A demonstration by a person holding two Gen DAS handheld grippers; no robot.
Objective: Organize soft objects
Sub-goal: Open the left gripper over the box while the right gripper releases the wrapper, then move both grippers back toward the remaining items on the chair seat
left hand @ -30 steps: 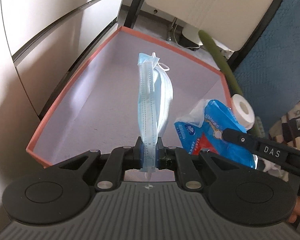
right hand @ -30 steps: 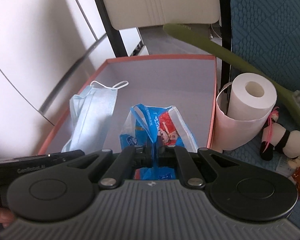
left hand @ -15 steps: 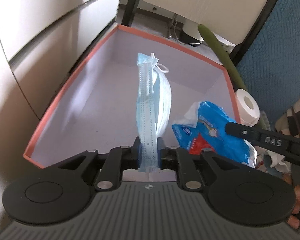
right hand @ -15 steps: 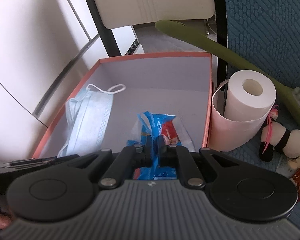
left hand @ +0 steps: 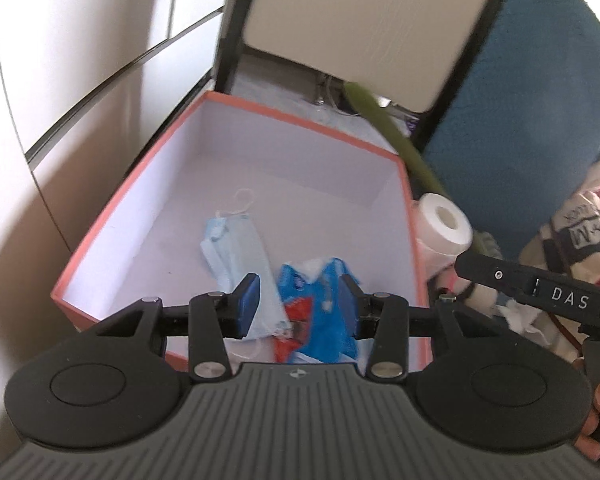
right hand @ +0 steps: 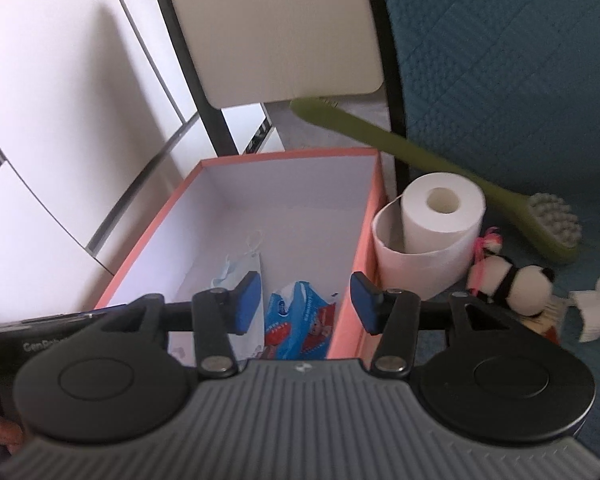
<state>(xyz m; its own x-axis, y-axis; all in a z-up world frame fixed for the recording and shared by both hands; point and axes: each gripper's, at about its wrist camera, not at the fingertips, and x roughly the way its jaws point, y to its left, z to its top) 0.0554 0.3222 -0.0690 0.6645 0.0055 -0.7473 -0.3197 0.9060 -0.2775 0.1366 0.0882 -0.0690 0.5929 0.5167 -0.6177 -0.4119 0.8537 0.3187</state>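
Coral-edged and white inside, the open cardboard box holds both soft items on its floor: a pale blue pleated face mask towards the box's left side, and a blue-and-red plastic tissue packet just beside it, nearer the box's right wall. The two lie close together, the mask's lower edge touching or overlapping the packet.

The left gripper hangs above the near end of the box with its jaws parted, having just been opening; nothing is between its blue pads, and the mask lies loose below. The right gripper likewise stands parted and empty over the box's near end, its jaws just opened, the packet resting on the floor beneath.

Outside the box's right wall stand a white toilet paper roll, a small black-and-white panda plush and a long green-handled brush.
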